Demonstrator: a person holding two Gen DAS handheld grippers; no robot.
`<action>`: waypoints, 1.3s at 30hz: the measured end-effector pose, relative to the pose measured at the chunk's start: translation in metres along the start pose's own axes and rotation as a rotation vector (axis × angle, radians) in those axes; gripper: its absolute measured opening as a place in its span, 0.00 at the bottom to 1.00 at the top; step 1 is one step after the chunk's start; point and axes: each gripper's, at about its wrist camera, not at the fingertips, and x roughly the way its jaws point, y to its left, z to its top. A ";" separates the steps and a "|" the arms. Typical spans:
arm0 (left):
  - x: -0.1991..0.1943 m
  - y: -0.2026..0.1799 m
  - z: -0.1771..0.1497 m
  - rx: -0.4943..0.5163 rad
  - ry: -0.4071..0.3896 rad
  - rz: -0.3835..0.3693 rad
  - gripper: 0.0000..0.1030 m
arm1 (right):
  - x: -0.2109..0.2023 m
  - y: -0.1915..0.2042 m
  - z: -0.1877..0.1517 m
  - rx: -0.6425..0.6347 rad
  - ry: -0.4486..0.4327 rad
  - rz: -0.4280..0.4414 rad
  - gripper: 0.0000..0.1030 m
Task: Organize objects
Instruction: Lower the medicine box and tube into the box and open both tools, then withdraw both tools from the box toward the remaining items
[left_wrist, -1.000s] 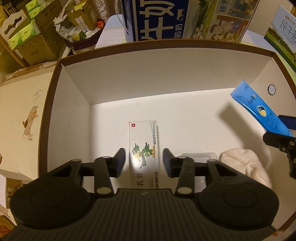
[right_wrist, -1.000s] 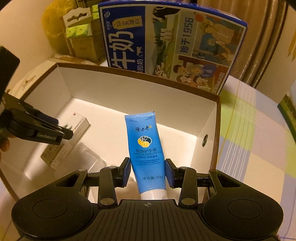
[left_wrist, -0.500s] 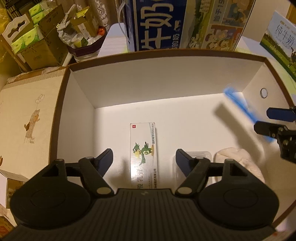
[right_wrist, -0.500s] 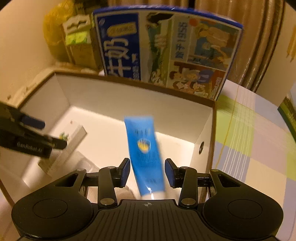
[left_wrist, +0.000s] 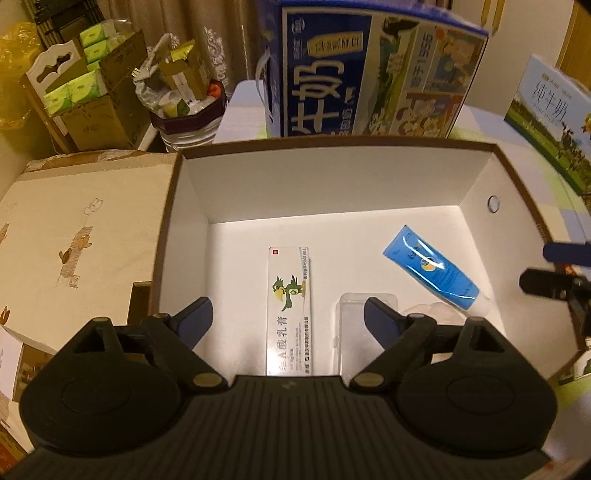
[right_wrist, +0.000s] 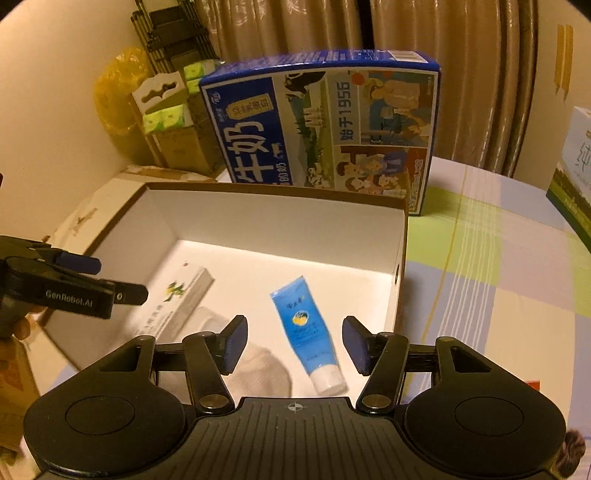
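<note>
Inside the open box (left_wrist: 332, 177) lie one blue tube (left_wrist: 432, 269), one white carton (left_wrist: 290, 306), one clear case (left_wrist: 354, 332) and one white cloth (right_wrist: 255, 373).

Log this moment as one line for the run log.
left claw: open | right claw: open | blue hand cream tube: lying in white box | ointment carton: in box

A room in a home, dimly lit.
Beige curtains (right_wrist: 424, 55), a checked tablecloth (right_wrist: 498, 266), milk cartons (right_wrist: 325, 122), tissue packs (left_wrist: 74, 88) and a full wastebasket (left_wrist: 184, 110) suggest it.
</note>
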 end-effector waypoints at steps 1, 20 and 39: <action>-0.005 0.000 -0.001 -0.004 -0.007 0.000 0.85 | -0.004 0.000 -0.002 0.007 0.001 0.005 0.54; -0.069 -0.013 -0.049 -0.056 -0.041 -0.015 0.88 | -0.065 0.013 -0.038 0.047 -0.040 0.070 0.72; -0.096 -0.058 -0.084 -0.033 -0.028 -0.036 0.92 | -0.105 0.014 -0.068 0.056 -0.062 0.087 0.77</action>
